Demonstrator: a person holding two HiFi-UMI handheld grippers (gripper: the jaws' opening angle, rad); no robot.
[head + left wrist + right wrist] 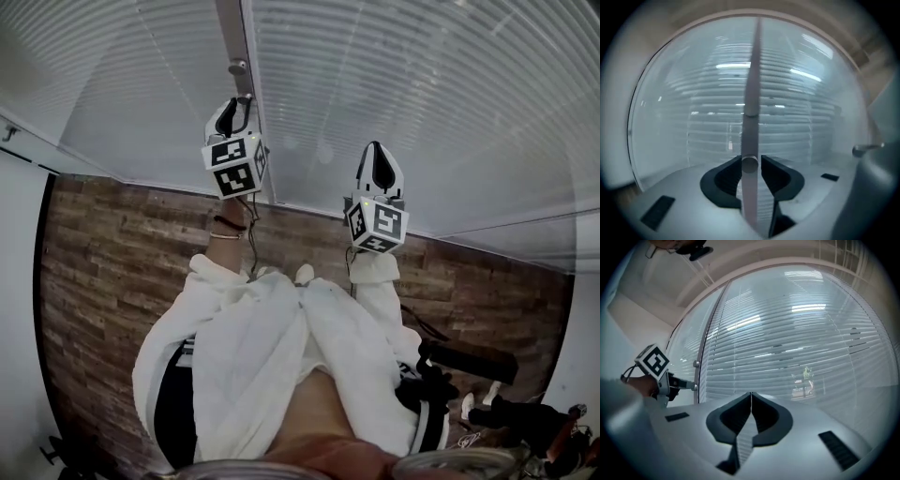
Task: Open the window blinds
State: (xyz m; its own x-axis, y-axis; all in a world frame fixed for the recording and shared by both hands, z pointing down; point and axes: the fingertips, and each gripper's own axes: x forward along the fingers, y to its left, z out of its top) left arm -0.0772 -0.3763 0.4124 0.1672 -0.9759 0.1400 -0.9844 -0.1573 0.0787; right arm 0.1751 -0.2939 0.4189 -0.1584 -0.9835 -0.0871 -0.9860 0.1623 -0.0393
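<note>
Blinds: we see the blinds (422, 94) lowered over the whole window, their slats running straight across on both sides of a grey post (234, 28).
Where they stand: they hang directly ahead of both grippers, which we hold up towards the window.
Left gripper: the left gripper (240, 105) is raised against the post, its marker cube facing us.
Left claw: in its own view the jaws stand one on each side of a round knob (750, 166) that sticks out of the post towards the camera. They clamp it, and the knob fills the gap between them.
Second knob: a second knob (237, 67) sits higher on the same post, apart from the jaws.
Right gripper: the right gripper (377, 150) is just to the right of the post, pointing level at the slats and not touching them.
Right claw: its jaws are pressed together along one thin line, and we see nothing between them.
Below the window: a brown plank surface (112, 253) runs under the sill.
Ourselves: white sleeves (262, 347) lead up to both grippers.
</note>
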